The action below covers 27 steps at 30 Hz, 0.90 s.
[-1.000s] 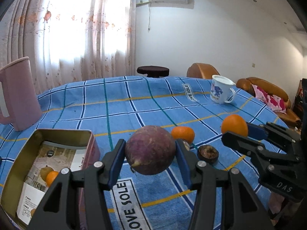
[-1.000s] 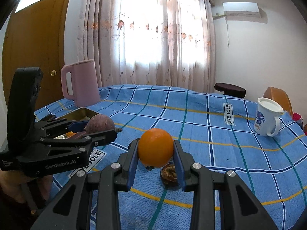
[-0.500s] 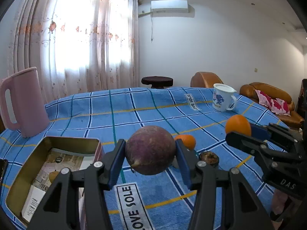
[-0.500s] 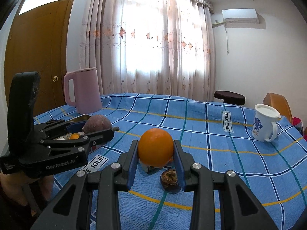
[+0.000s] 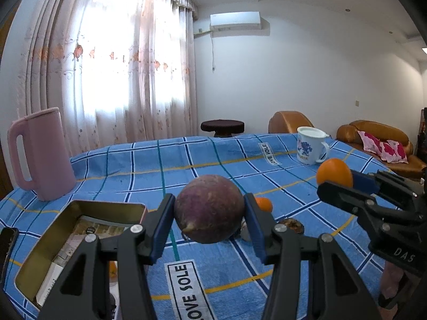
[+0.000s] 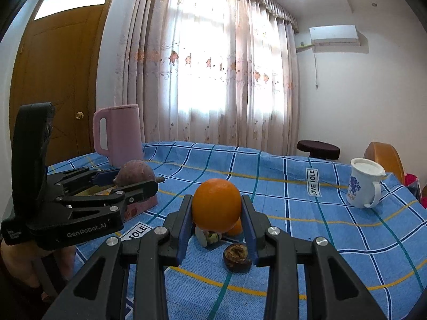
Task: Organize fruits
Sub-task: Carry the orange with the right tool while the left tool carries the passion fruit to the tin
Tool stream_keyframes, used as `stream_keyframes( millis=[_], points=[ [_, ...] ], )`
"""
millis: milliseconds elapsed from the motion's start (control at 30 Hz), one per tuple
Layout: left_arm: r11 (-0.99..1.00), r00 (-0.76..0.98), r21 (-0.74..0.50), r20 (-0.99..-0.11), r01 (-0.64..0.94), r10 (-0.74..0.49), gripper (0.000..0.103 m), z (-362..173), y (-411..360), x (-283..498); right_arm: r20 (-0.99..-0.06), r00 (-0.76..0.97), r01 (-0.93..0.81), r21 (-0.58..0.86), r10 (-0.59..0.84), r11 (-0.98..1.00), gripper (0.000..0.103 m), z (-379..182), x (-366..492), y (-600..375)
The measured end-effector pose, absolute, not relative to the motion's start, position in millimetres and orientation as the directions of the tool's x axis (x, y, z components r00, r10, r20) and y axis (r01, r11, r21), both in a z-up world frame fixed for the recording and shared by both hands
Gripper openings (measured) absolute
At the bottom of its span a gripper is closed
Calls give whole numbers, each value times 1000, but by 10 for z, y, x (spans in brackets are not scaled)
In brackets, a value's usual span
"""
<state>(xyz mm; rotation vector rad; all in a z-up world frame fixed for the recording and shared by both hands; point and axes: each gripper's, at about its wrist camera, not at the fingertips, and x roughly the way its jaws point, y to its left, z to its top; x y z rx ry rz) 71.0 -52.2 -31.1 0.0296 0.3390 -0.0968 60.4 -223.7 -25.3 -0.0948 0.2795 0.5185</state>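
My left gripper (image 5: 209, 214) is shut on a round purple fruit (image 5: 209, 208), held above the blue checked cloth just right of an open tin box (image 5: 37, 250). Inside the tin lie papers and a small orange (image 5: 112, 268). My right gripper (image 6: 216, 210) is shut on an orange (image 6: 216, 208) and appears at the right of the left wrist view (image 5: 344, 184). Under it on the cloth lie a halved passion fruit (image 6: 237, 257), another small orange (image 5: 264, 204) and a pale fruit piece (image 6: 206, 237). In the right wrist view the left gripper (image 6: 138, 178) holds the purple fruit (image 6: 134, 172) over the tin.
A pink jug (image 5: 40, 154) stands at the back left of the table, a white mug (image 5: 309, 145) with a blue print at the back right. A dark phone (image 5: 6, 242) lies left of the tin. Brown sofas (image 5: 373, 133) and a dark stool (image 5: 222, 126) are beyond the table.
Both grippers have tilted upward, so the table sits lower in both views and more wall and ceiling show. Each still grips its fruit.
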Motion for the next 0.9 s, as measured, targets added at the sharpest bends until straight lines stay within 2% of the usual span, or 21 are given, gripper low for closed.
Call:
stream_keyframes(
  millis=[333,567,900],
  points=[
    [996,953,18,-292,89,-80,53,-277,-524,638,-250,849,-490,-38,466,871,37,-244,523,-2248],
    [996,951,14,-299,90,-82,53,-272,-499,631,-250,855,-482,-63,454,874,37,-243,497,-2196],
    [998,944,-15,-325,57,-59,53,-241,-263,553,-276,815,-545,-70,509,836,37,-122,560,-1895]
  ],
)
